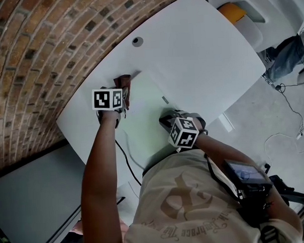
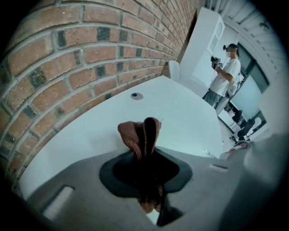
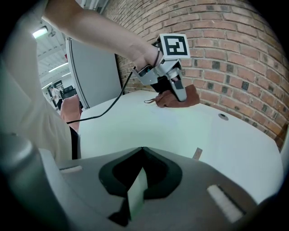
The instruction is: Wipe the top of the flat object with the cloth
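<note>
1 knitted cloth (image 2: 134,133) in left gripper (image 2: 145,158); right gripper (image 3: 140,171) pinches thin sheet (image 1: 144,125)

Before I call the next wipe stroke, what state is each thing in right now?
left gripper: fingers shut on the cloth.
cloth: bunched up, resting at the far end of the flat object.
right gripper: fingers shut on an edge of the flat object.
flat object: lying flat on the table, held at one edge.
</note>
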{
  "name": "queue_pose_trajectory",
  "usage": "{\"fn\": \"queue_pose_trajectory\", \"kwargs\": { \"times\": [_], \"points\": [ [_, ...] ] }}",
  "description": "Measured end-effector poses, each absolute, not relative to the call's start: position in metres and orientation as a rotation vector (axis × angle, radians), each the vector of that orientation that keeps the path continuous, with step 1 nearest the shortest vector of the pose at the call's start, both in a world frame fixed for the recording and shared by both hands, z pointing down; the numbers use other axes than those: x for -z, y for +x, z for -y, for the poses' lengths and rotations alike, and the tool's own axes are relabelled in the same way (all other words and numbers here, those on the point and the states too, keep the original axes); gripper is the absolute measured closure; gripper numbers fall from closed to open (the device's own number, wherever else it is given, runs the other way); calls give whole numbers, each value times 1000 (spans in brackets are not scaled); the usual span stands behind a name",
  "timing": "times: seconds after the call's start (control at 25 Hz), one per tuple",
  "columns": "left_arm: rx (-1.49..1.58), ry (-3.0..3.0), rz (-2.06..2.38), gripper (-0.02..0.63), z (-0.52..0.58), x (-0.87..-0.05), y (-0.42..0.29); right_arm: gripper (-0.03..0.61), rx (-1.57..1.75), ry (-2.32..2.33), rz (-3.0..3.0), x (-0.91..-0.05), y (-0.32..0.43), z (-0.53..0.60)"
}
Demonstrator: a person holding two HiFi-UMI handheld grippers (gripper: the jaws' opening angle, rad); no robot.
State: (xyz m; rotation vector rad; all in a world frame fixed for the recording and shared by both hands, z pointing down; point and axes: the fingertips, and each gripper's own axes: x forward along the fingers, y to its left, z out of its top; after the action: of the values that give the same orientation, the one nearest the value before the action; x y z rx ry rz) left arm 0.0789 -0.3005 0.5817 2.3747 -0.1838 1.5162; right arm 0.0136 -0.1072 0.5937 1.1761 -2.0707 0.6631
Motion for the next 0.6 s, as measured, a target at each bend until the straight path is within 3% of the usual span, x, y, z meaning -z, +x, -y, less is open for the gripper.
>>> {"fn": "queue_pose_trajectory", "kwargs": {
  "times": [0.6],
  "points": [
    [-1449, 2347, 412, 538, 315, -577, -23, 569, -680, 1175, 2064, -593, 13, 107]
  ]
}}
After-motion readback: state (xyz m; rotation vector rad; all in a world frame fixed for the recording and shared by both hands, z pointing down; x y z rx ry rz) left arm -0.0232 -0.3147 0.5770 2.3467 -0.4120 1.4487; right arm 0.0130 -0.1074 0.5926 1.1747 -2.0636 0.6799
